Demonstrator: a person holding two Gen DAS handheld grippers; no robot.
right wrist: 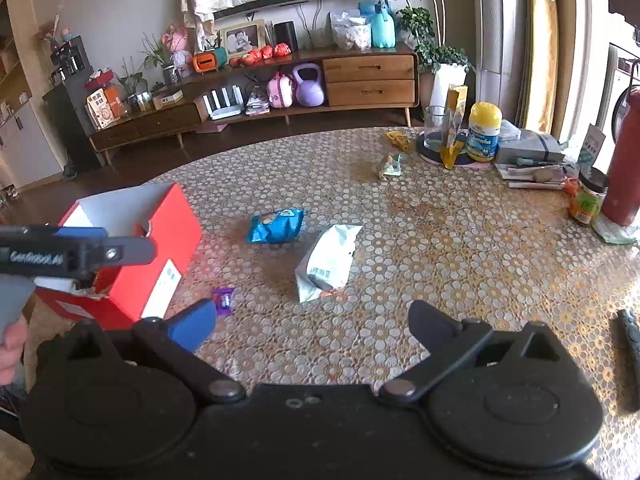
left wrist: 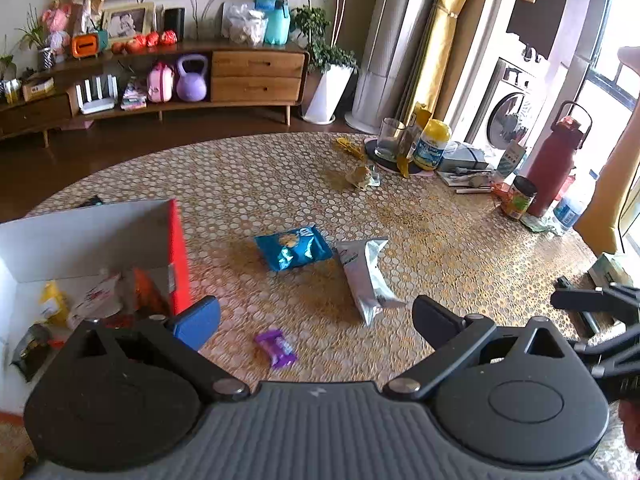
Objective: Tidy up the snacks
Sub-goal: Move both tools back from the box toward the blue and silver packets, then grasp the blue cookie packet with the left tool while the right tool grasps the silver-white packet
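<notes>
Red box: left side cut off by the left wrist frame edge; contents partly hidden behind the gripper body. Purple candy blurred, print illegible. Red bottle cropped at the right wrist view's edge.

My left gripper hangs over the bench, jaws wide with nothing between them. The open box sits to my left, several snacks lying inside it. Just ahead, the small candy lies between my fingers' line; beyond it the chip bag and, right beside it, the foil pouch. My right gripper hovers to the right, jaws apart. At the far right edge stand a glass, a jar and a bottle. Behind the bench, a sideboard lines the wall.
</notes>
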